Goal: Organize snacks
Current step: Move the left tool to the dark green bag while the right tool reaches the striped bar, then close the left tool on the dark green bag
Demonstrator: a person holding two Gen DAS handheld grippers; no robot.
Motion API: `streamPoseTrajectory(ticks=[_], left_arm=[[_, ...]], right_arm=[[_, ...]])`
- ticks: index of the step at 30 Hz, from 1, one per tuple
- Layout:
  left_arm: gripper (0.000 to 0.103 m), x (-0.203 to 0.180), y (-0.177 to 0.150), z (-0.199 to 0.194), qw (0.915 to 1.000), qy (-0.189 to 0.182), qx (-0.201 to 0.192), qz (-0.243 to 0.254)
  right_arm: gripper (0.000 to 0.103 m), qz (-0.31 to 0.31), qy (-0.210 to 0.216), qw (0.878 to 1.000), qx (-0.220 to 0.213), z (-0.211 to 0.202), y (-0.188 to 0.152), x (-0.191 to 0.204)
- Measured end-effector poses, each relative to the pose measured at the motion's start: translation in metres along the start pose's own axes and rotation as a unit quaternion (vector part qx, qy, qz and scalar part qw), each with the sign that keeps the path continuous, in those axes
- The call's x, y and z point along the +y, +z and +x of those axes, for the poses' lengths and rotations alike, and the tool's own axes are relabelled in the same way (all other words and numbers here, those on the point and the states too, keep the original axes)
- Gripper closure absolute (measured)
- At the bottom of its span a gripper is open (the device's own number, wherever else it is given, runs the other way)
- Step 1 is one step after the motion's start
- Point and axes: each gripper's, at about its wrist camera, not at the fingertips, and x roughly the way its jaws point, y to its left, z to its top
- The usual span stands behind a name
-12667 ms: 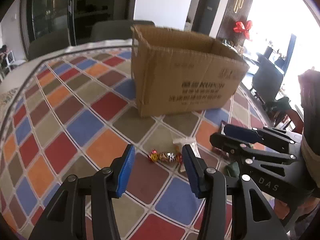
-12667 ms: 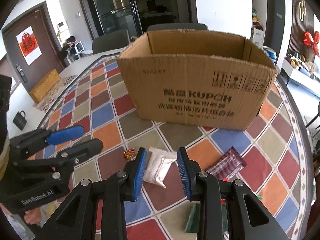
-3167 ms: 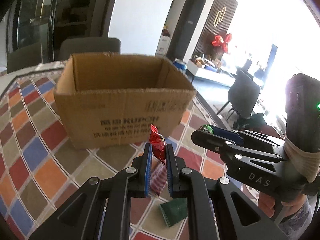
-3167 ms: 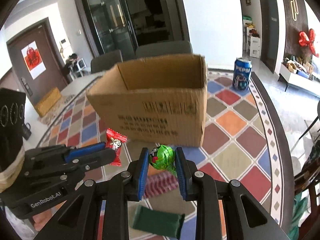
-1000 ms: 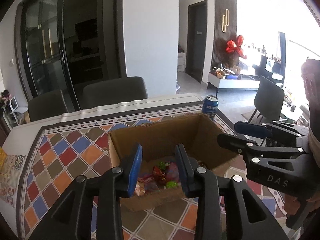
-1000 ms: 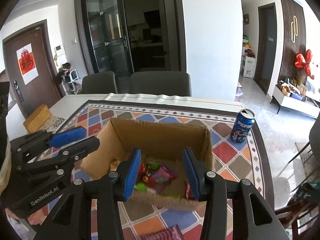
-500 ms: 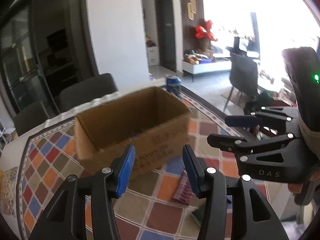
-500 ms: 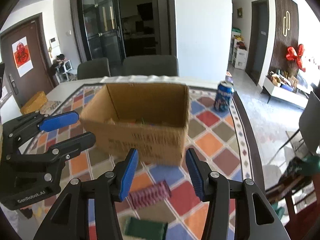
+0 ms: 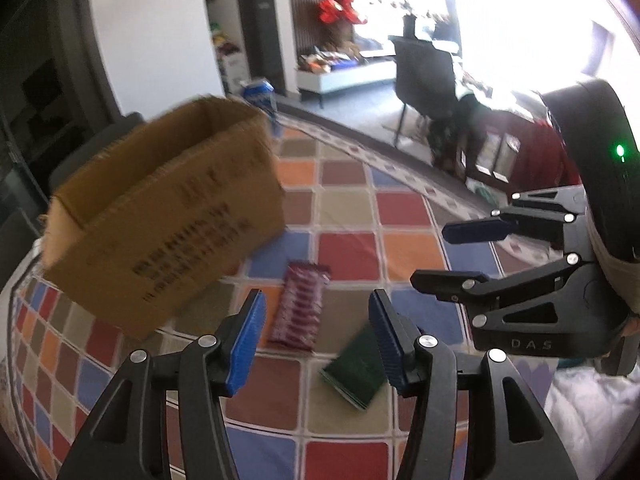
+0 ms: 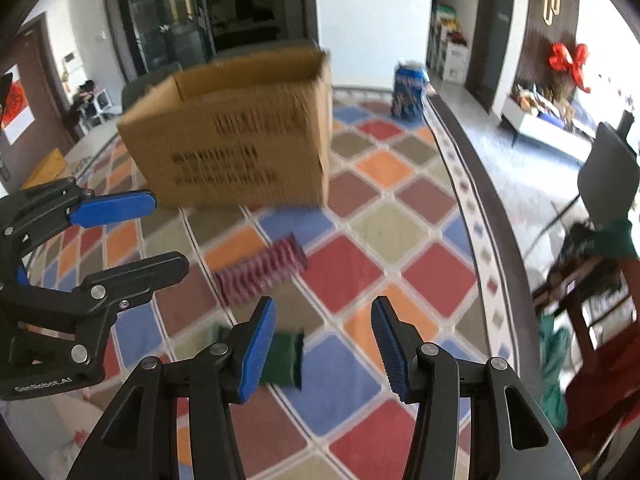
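Note:
A cardboard box (image 9: 160,208) stands on the checkered tablecloth; it also shows in the right wrist view (image 10: 240,132). A maroon striped snack pack (image 9: 300,308) lies in front of it, and a dark green pack (image 9: 356,368) lies nearer. Both show in the right wrist view too, the maroon pack (image 10: 260,268) and the green pack (image 10: 284,354). My left gripper (image 9: 316,336) is open and empty above the two packs. My right gripper (image 10: 324,340) is open and empty, just right of the green pack.
A blue soda can (image 10: 408,90) stands beyond the box near the table's far edge. The curved table edge (image 10: 492,240) runs along the right. Dark chairs stand behind the table (image 10: 148,80). The view is motion-blurred.
Both grippers have come down and back from over the box toward the packs on the table. Both stay open and empty.

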Motion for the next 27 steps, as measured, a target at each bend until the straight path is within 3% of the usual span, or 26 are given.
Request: streamPoseTrajectory(ticks=[8, 15, 20, 27], left_arm=[[0.045, -0.028, -0.014, 0.034, 0.9933, -0.05, 0.071, 0.077], [0.044, -0.04, -0.018, 0.06, 0.977, -0.101, 0.135, 0.131], [0.042, -0.05, -0.016, 0.074, 0.9675, -0.099, 0.16, 0.169], [0.042, -0.056, -0.021, 0.094, 0.9598, -0.093, 0.19, 0.185]], right_arm=[[0.053, 0.038, -0.008, 0.997, 0.066, 0.019, -0.043, -0.012], [0.053, 0.047, -0.02, 0.994, 0.093, 0.024, -0.061, -0.017], [0.053, 0.052, -0.017, 0.993, 0.101, 0.025, -0.066, -0.017], [0.052, 0.063, -0.019, 0.992, 0.108, 0.029, -0.071, -0.02]])
